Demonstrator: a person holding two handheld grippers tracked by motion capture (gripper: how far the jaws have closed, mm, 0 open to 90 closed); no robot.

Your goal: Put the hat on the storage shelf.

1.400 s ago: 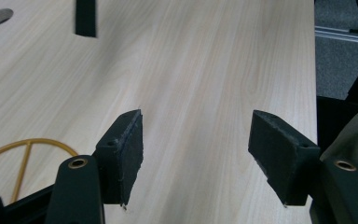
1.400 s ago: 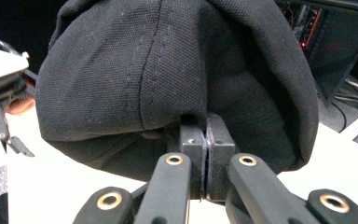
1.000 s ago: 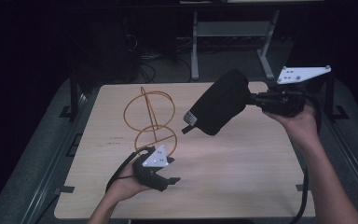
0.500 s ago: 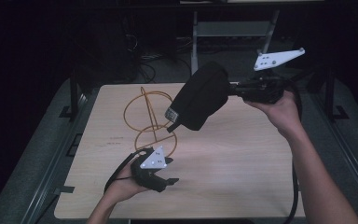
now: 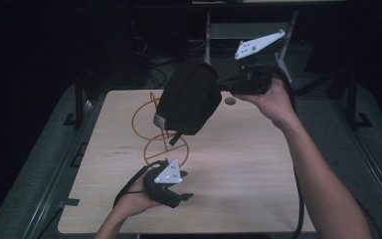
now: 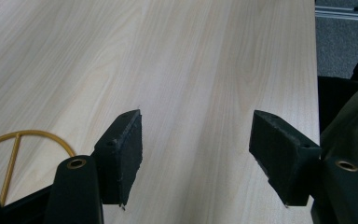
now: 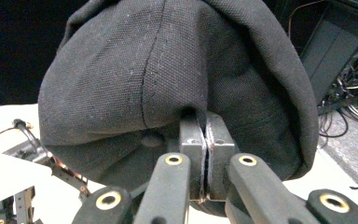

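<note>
While the right tongs (image 5: 224, 84) pinch the black bag (image 5: 186, 99) up in the air above the gold wire stand (image 5: 154, 129), setting it down is left. Left tongs (image 5: 181, 196) sit spread apart, low over the desk (image 5: 248, 169).

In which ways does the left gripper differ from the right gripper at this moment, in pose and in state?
The left gripper lies low by the table; the right gripper is lifted above its far edge. The left one's jaws stand wide apart with nothing between them; the right one's are pressed shut on the black cap. Both are hand-held and carry a grey plate.
</note>
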